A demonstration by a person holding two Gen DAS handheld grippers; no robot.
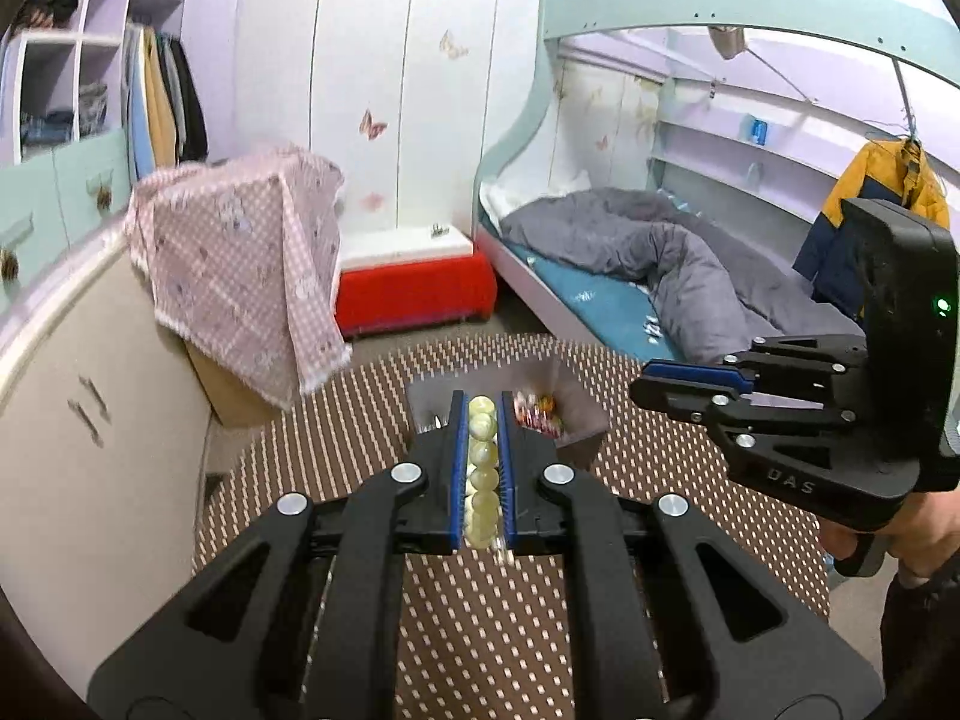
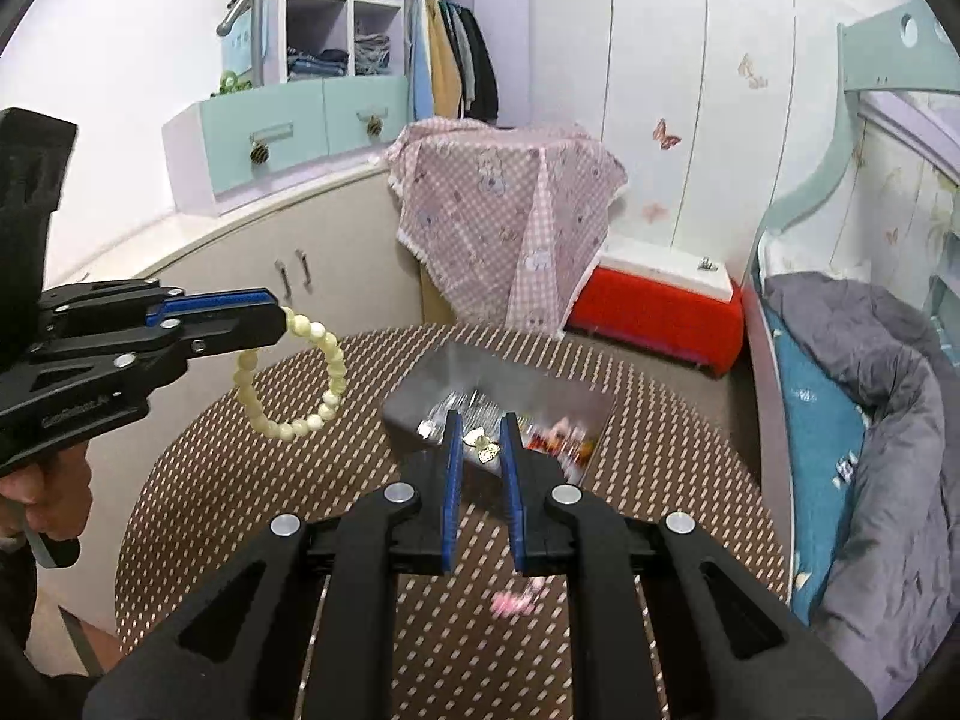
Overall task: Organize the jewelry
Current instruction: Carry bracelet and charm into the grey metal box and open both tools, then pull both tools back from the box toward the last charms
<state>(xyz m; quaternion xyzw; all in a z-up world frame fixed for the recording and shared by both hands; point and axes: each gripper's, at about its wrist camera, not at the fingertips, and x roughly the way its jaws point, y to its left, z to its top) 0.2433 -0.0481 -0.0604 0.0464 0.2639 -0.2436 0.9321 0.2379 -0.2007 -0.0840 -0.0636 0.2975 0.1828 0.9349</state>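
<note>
The left gripper (image 2: 273, 324), clamped on a bead bracelet (image 2: 312, 384), hung beside the box (image 2: 420, 384); the right gripper (image 2: 480, 438) stood apart, empty. Next, probably lowering it in.

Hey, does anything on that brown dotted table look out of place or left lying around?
Yes. A small pink trinket lies loose on the brown dotted table, apart from the grey open box holding the other jewelry. It is too blurred to identify. The cream beaded bracelet hangs from the left gripper, outside the box too.
</note>
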